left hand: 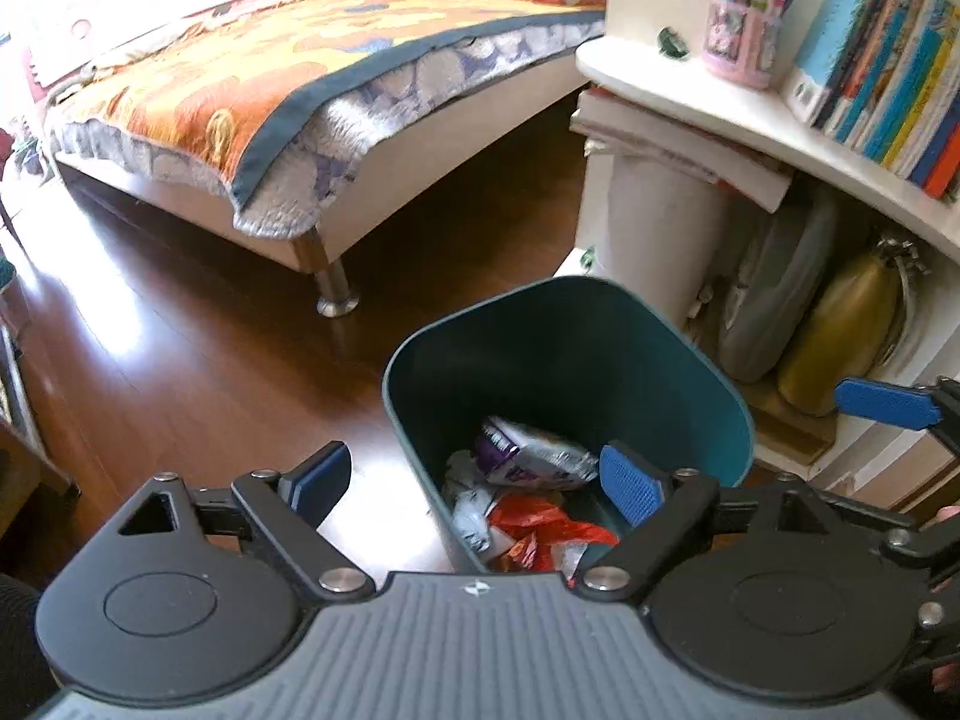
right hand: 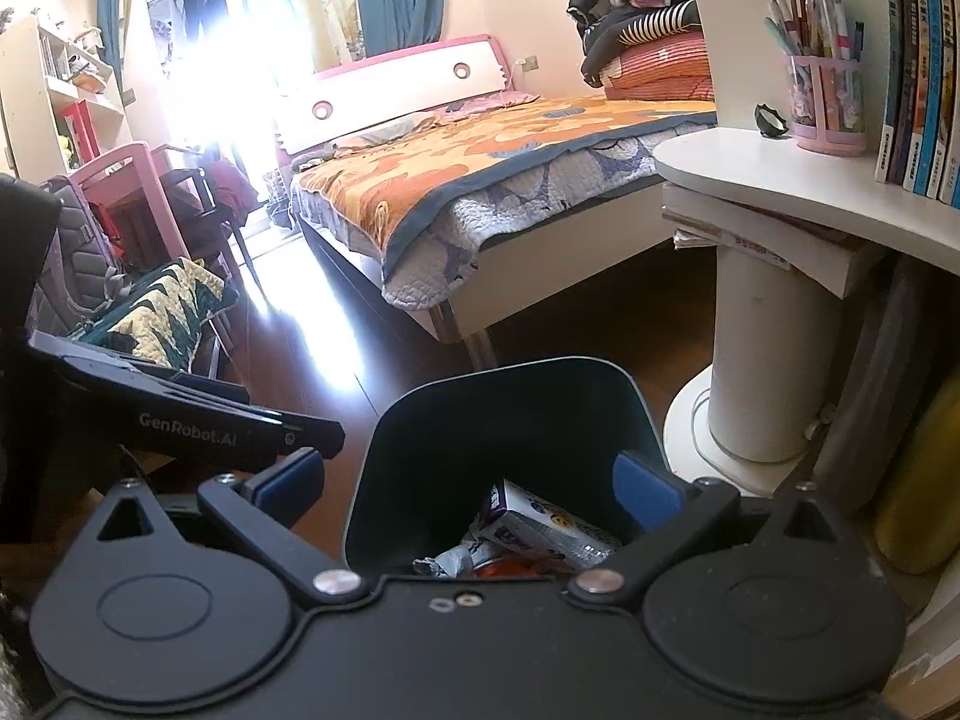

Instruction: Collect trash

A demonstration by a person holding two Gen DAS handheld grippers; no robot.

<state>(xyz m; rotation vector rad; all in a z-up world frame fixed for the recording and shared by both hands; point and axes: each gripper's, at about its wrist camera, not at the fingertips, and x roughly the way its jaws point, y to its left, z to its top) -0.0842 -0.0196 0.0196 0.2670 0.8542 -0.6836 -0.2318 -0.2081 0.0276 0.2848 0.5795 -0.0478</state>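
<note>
Both pairs of tongs hang over the teal bin [left hand: 570,372], spread wide and gripping nothing. Blue pads tip the left gripper [left hand: 477,480]; one sits outside the bin's near-left wall, the other over its mouth, above the rubbish. Between and just below them lie a purple-and-white packet [left hand: 528,450], a red-orange plastic bag [left hand: 540,525] and crumpled whitish wrappers [left hand: 474,510]. The right gripper [right hand: 468,483] is just as wide, its pads straddling the bin [right hand: 504,420] with the same purple packet [right hand: 540,516] beneath. To its left the other tool's black body reads "GenRobot.AI". Ahead and to the right stand books [right hand: 918,90], their spine writing too small to read, and a pink pen cup [right hand: 828,108]; a bed [right hand: 510,180] lies beyond.
</note>
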